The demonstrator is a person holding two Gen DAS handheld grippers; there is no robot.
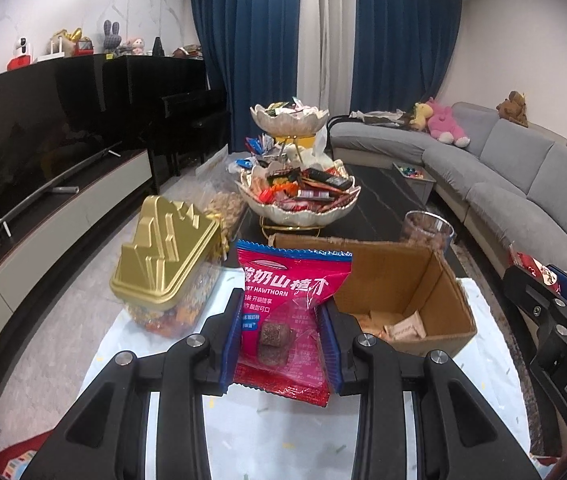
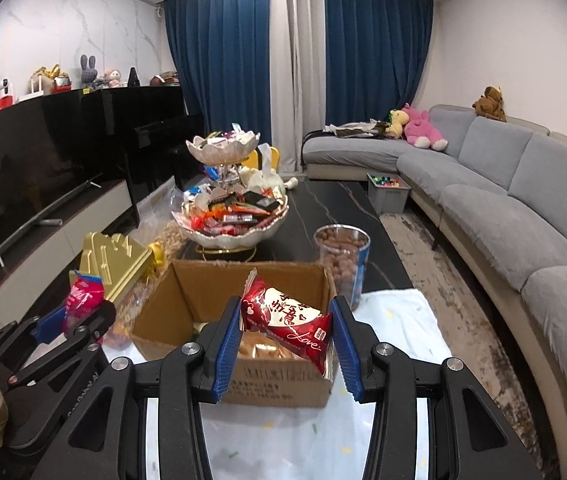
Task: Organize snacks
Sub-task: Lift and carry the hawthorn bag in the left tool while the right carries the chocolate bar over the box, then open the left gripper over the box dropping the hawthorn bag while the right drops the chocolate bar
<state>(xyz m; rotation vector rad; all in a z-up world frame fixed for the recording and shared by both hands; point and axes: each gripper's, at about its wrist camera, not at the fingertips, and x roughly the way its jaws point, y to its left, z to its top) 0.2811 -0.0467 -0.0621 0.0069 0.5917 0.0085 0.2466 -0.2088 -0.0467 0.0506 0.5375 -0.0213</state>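
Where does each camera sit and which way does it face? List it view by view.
Left wrist: on the left gripper, facing forward over the pink hawthorn packet it grips; the right gripper shows at the right edge.
Right wrist: on the right gripper, facing forward over its red snack packet; the left gripper shows at the left.
Shared: cardboard box, tiered snack bowl, gold-lidded container, sofa.

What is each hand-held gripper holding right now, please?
Left hand-held gripper: closed on a pink hawthorn snack packet.
Right hand-held gripper: closed on a red Love snack packet.
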